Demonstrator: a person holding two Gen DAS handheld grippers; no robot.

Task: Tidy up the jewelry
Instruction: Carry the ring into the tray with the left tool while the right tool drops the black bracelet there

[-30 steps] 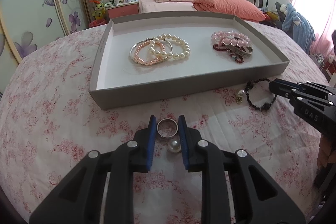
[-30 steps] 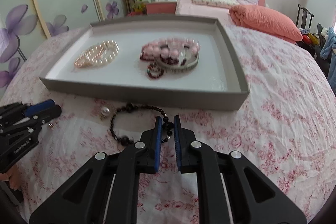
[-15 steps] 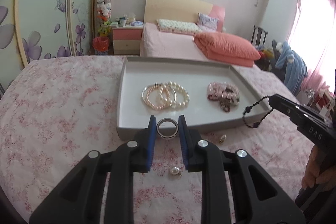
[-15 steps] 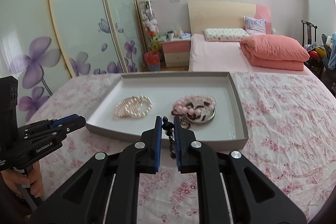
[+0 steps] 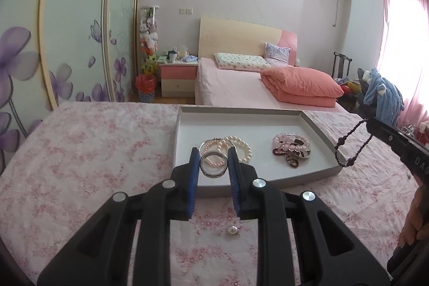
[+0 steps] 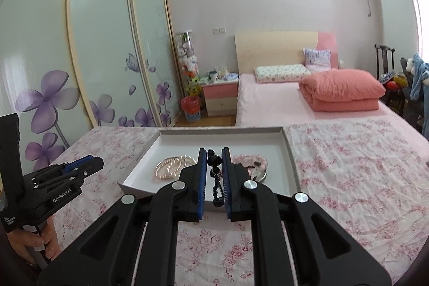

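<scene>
My left gripper (image 5: pixel 213 154) is shut on a silver ring (image 5: pixel 213 164), held in the air just in front of the grey tray (image 5: pixel 241 123). My right gripper (image 6: pixel 214 156) is shut on a black bead bracelet (image 6: pixel 216 178), which hangs down between its blue pads. In the left wrist view that bracelet (image 5: pixel 348 149) dangles from the right gripper over the tray's right corner. Inside the tray lie pearl bracelets (image 5: pixel 238 145) on the left and a pile of pink and dark red bracelets (image 5: pixel 292 146) on the right. A loose pearl piece (image 5: pixel 232 230) rests on the floral cover below my left gripper.
The tray sits on a table with a pink floral cover (image 5: pixel 80 152). Behind it stand a bed (image 5: pixel 241 77) with a folded orange quilt (image 5: pixel 300 83), a nightstand (image 5: pixel 178 74) and sliding wardrobe doors (image 5: pixel 75 31). A person's hand (image 6: pixel 32 243) holds the left gripper's handle.
Both grippers have risen from the cover, each lifting its piece: the ring on the left, the black bracelet on the right. The views have tilted up toward the room.
</scene>
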